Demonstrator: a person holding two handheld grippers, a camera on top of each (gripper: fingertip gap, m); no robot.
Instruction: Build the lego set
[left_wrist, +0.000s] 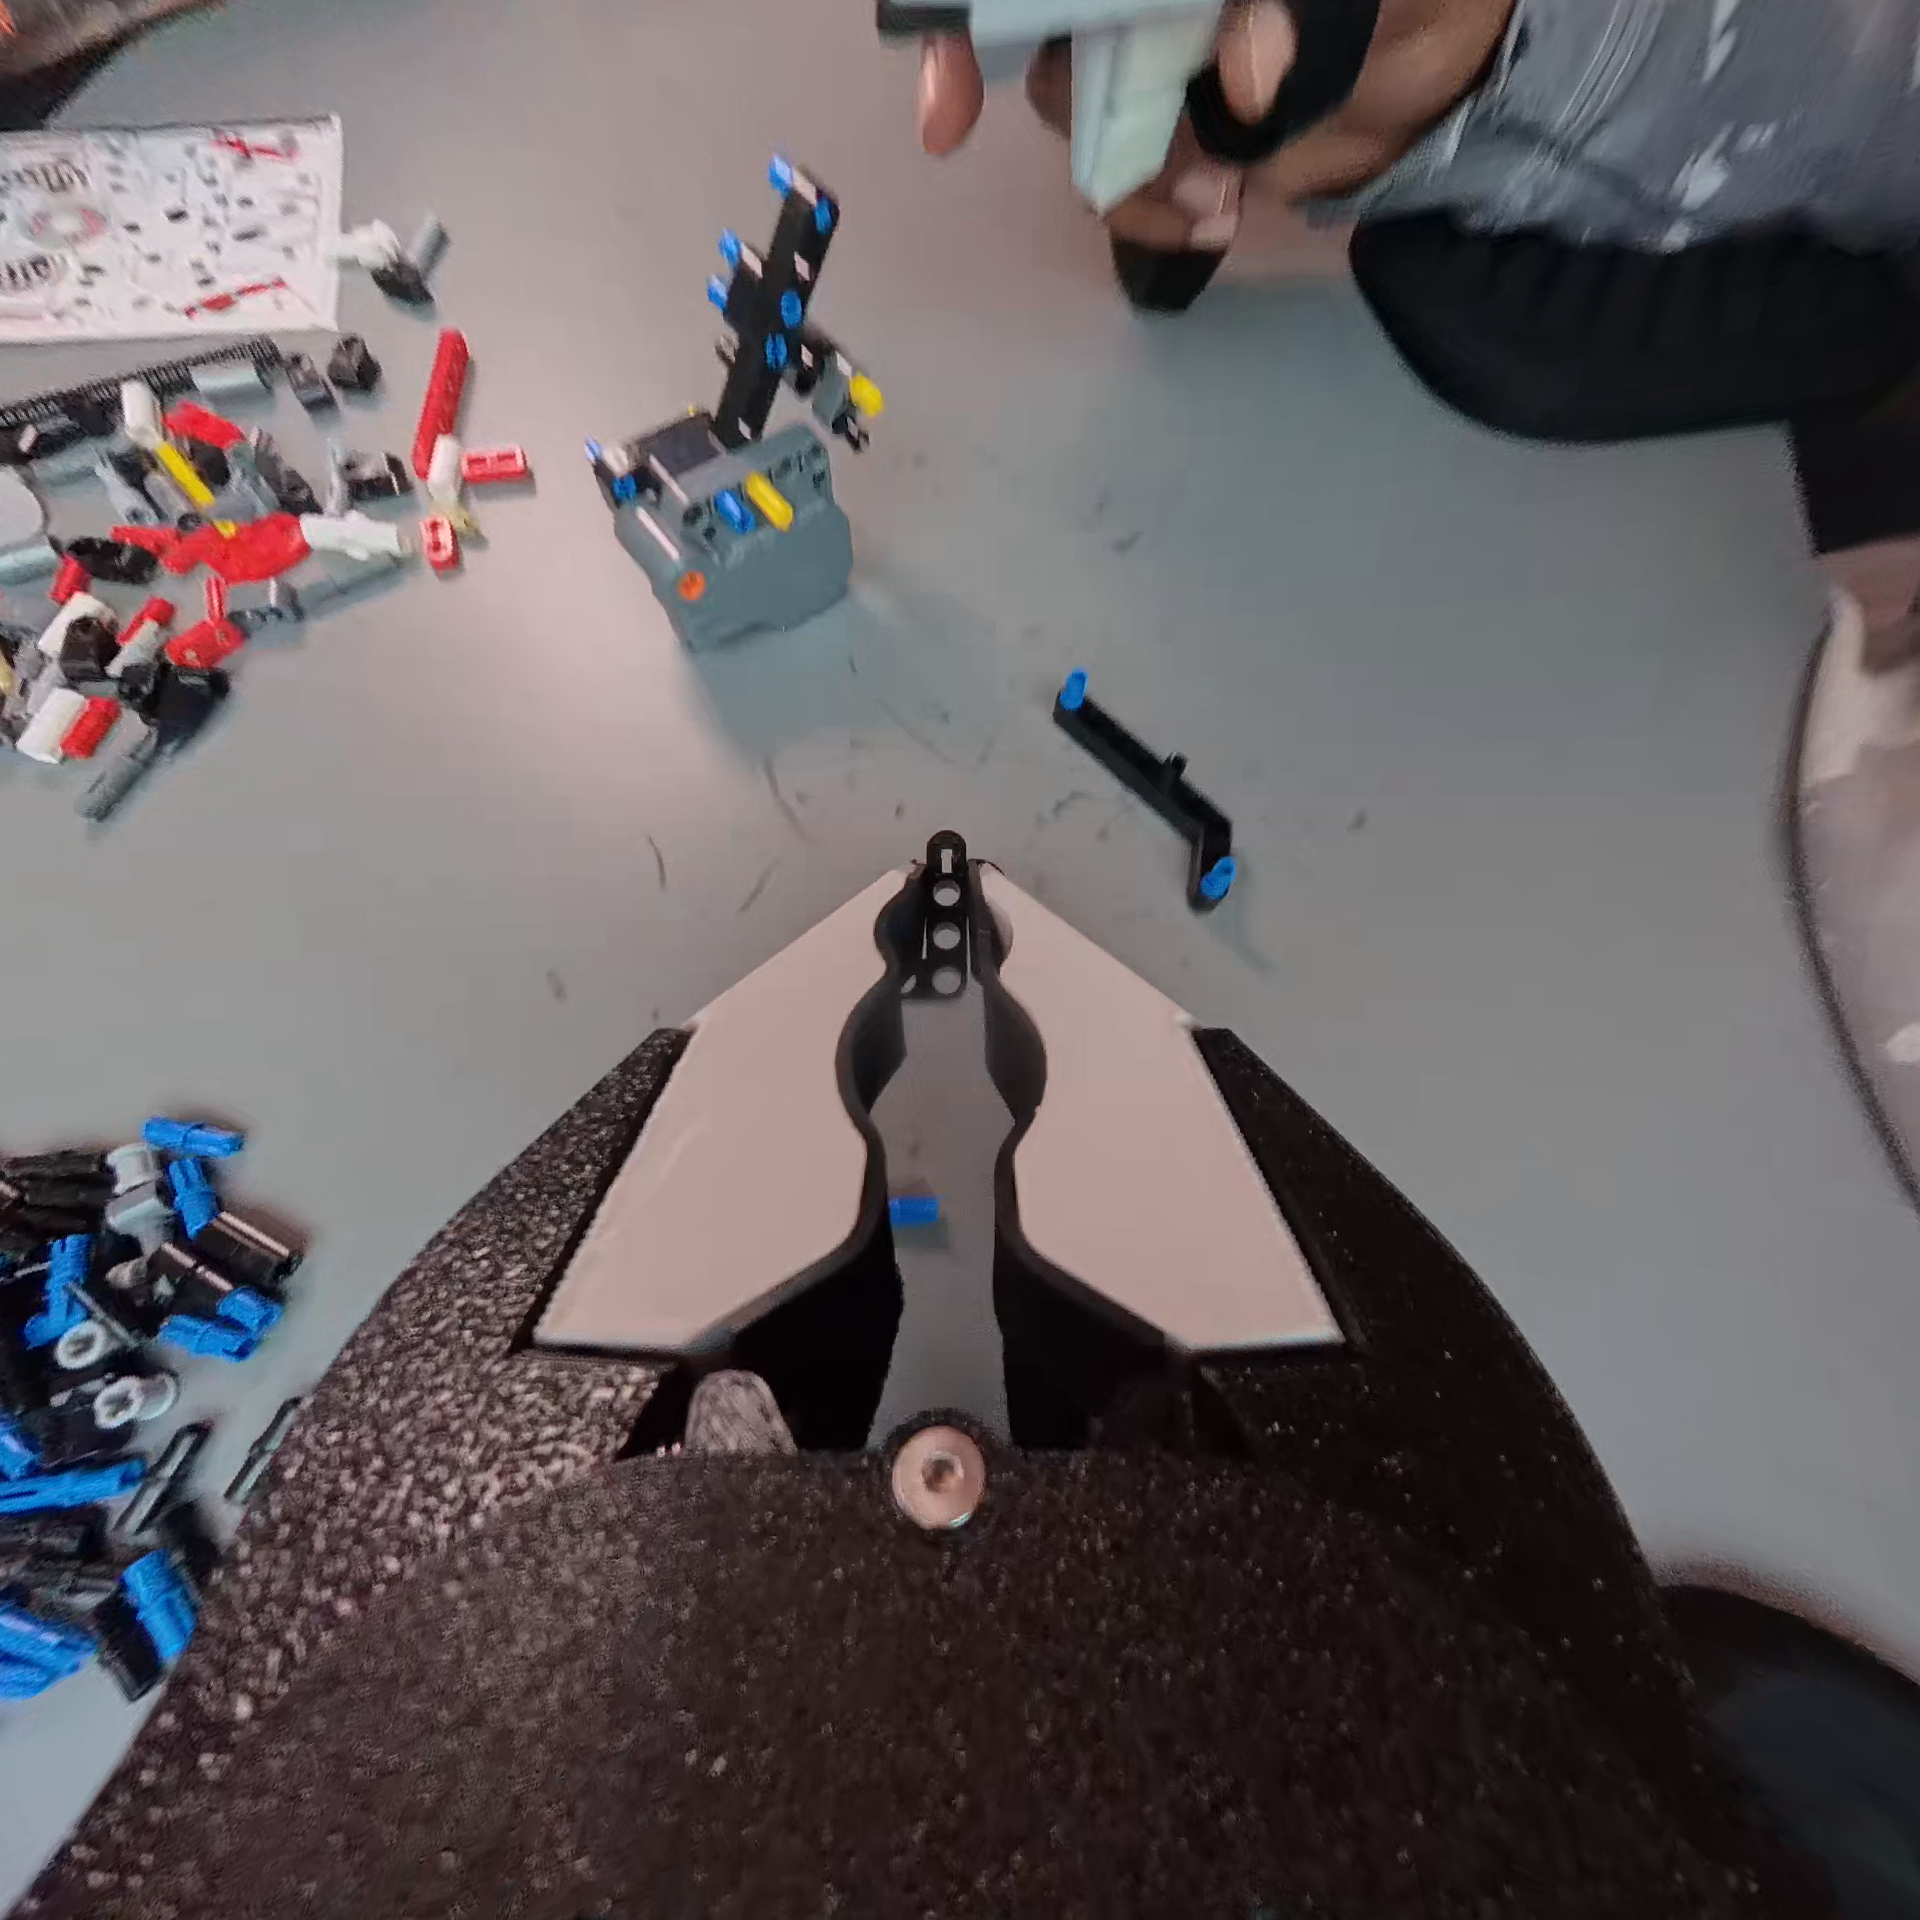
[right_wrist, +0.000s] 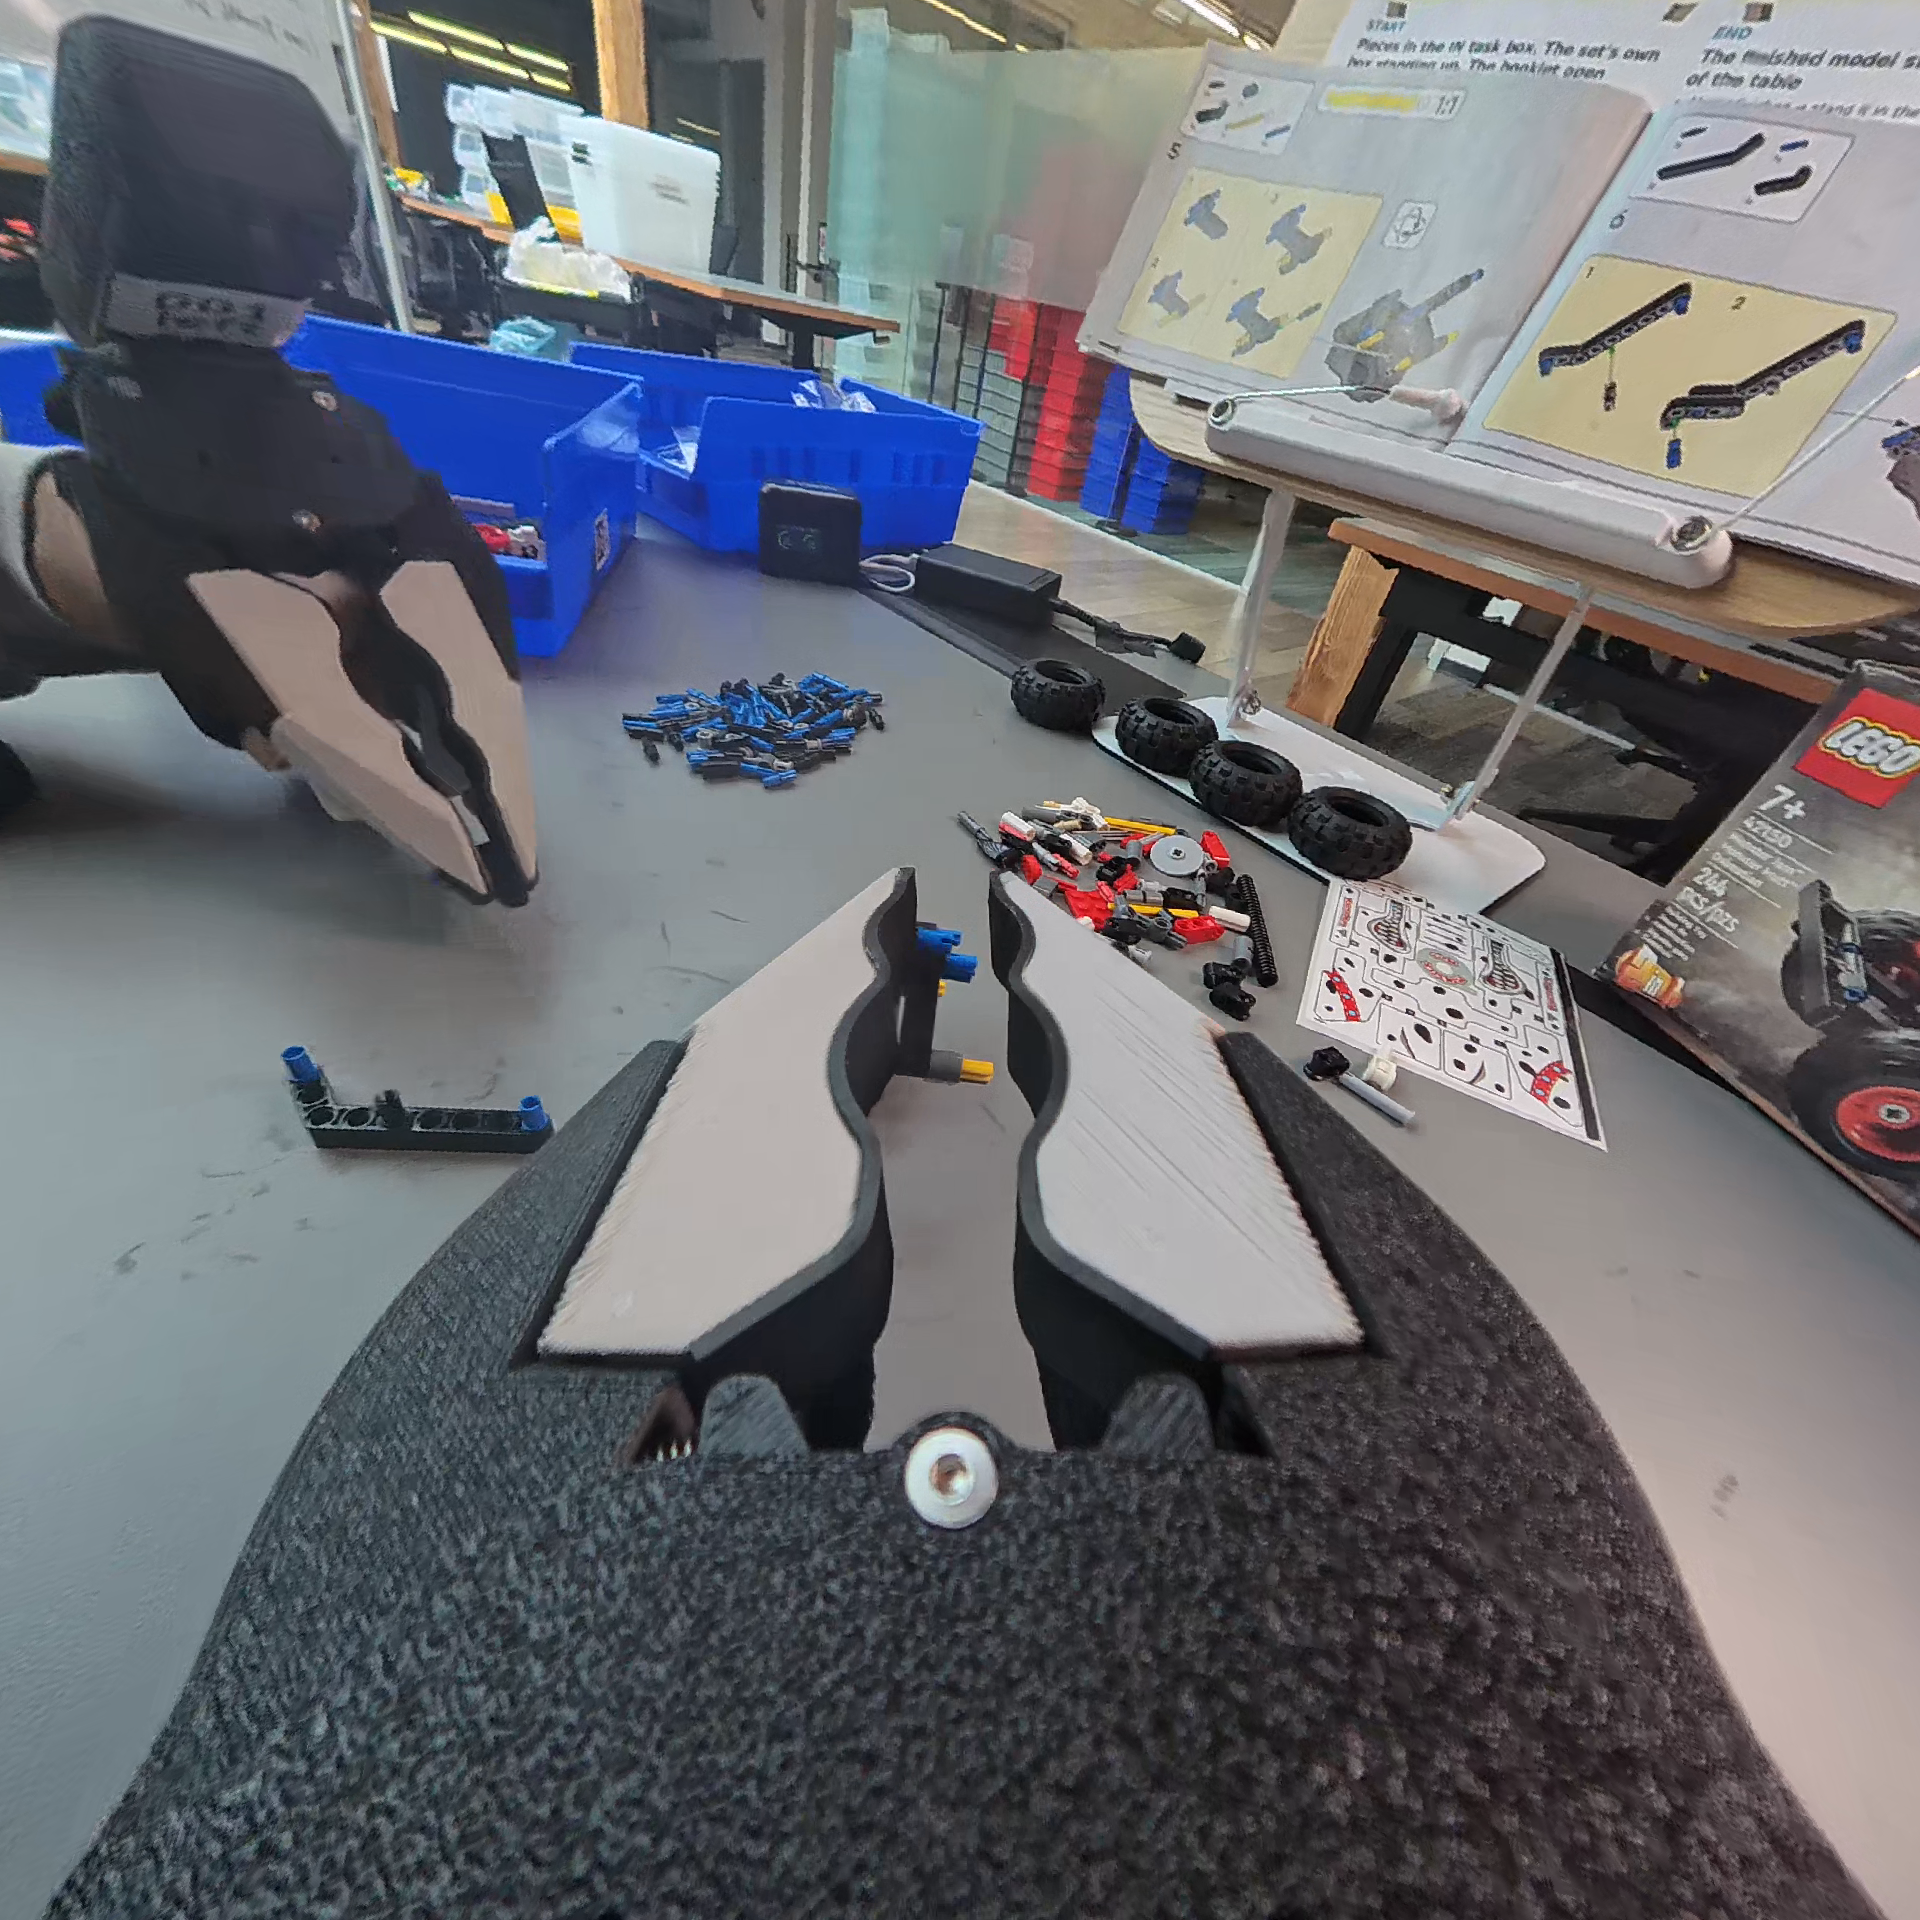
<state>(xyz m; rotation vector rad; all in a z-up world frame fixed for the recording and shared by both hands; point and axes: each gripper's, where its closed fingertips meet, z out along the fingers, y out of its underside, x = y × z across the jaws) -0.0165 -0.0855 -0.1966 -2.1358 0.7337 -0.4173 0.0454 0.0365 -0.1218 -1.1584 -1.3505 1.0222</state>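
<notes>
Black beam (left_wrist: 943, 925), light, stiff, slick: my left gripper (left_wrist: 945, 883) clamps it at the tips; right gripper (right_wrist: 951, 904) jaws apart.

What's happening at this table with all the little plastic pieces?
A person is building a Lego model with two handheld grippers. The left gripper is clamped on a small black beam above the grey table. The right gripper is open, the half-built grey assembly showing between its fingers. A black L-shaped beam with blue pins lies loose, sorted piles and four tyres nearby.
</notes>
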